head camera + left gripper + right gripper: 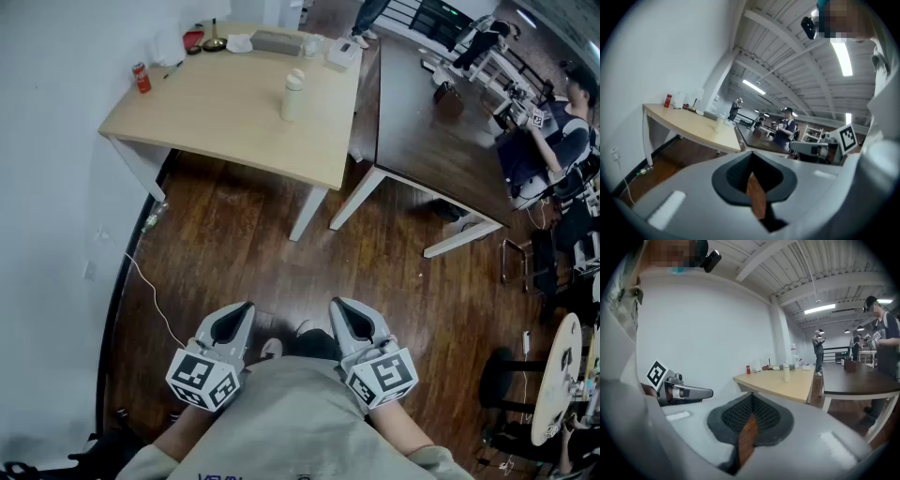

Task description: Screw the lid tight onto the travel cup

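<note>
Hanging well short of the worktop (pixel 216 108), left tool (pixel 232 319) and right tool (pixel 347 317) are both closed, empty; travel cup (pixel 293 95) stands upright near its right edge.

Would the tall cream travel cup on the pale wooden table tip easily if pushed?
Probably: the tall cream travel cup stands upright and narrow, so a high push could topple it. Round-bodied, it would likely roll afterwards.
</note>
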### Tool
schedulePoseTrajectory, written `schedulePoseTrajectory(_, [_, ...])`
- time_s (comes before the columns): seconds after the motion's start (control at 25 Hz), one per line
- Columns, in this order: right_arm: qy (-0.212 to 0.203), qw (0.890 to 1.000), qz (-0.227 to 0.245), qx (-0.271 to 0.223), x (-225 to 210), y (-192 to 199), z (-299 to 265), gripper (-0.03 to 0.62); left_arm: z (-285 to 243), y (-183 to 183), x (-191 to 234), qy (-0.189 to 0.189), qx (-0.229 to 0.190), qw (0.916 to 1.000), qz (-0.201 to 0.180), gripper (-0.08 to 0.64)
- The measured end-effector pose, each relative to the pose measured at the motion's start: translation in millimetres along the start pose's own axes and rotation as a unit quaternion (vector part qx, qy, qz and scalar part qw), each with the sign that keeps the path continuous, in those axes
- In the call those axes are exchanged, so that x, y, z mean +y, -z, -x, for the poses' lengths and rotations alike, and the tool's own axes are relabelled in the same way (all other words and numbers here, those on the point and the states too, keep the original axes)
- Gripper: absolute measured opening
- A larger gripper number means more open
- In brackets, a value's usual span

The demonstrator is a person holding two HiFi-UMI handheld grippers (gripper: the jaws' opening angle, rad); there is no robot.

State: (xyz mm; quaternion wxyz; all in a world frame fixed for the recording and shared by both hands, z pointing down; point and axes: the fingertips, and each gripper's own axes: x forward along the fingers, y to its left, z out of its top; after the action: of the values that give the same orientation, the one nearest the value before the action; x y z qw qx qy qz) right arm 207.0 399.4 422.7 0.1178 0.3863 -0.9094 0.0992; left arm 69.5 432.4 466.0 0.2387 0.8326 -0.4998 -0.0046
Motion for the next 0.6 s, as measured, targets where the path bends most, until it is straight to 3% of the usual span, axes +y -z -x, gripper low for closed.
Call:
schedulePoseTrajectory(0.16, [-0.019,1.000,-0.001,0.002,0,-4,-30,-0.003,-6,-8,27,-0.022,-0.003,0.9997,0.004,0.002])
schedulePoseTrajectory(0.32, [-0.047,0.999,-0.014,0.008,-9,-2,-72,-0.003,-12,-16,61,-0.066,-0.002,0.9977,0.012,0.002])
schedulePoseTrajectory(0.48, [-0.068,0.997,-0.034,0.001,-37,-11,-131,-0.003,-35,-33,103,-0.115,0.007,0.9933,0.012,0.002])
schedulePoseTrajectory(0.6, [-0.075,0.996,-0.040,-0.013,-65,-28,-174,-0.003,-67,-57,128,-0.131,0.012,0.9913,0.000,0.002])
